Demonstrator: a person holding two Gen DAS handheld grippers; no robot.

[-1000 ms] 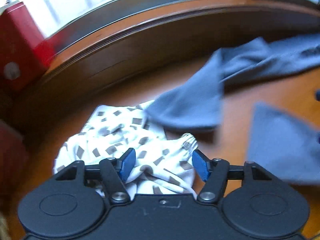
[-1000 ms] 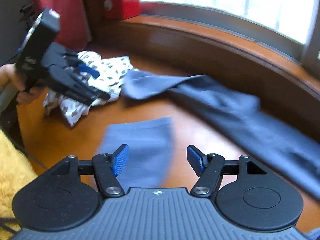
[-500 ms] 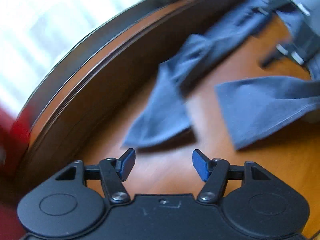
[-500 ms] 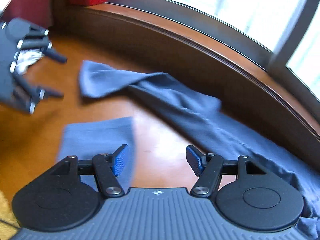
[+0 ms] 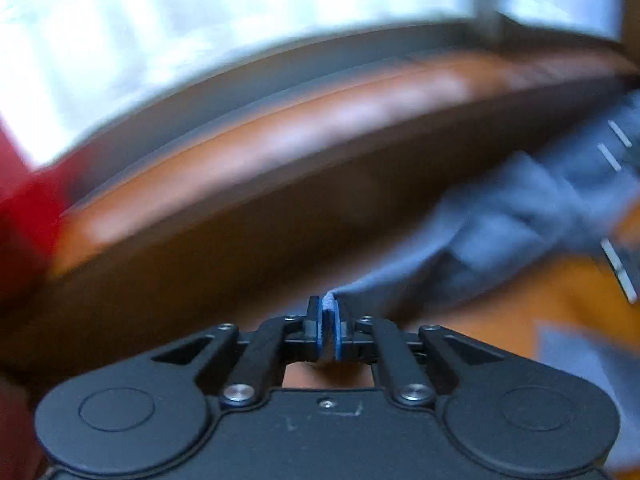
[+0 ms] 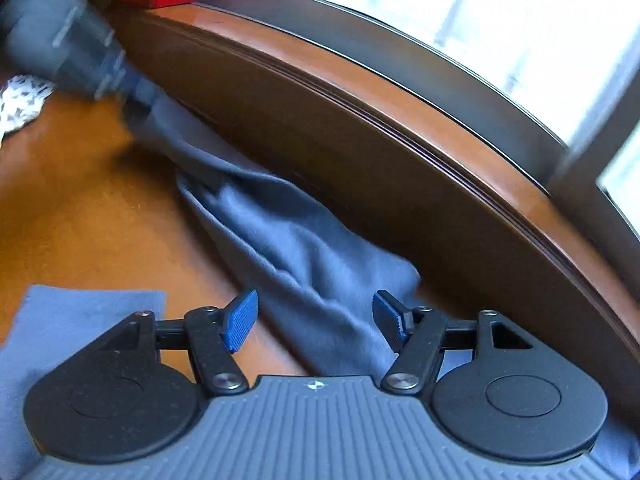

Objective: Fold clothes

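The left gripper (image 5: 329,322) is clenched on one end of the blue garment (image 6: 304,256), which stretches across the table (image 6: 80,208) along the wooden ledge (image 6: 360,120). The right gripper (image 6: 316,320) hangs released over its other end.

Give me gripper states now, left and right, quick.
Left gripper: closed, pinching an edge of the blue-grey garment.
Right gripper: open, holding nothing; the garment lies beneath its spread fingers.

Blown-out window (image 6: 500,28) backlight, heavy motion blur
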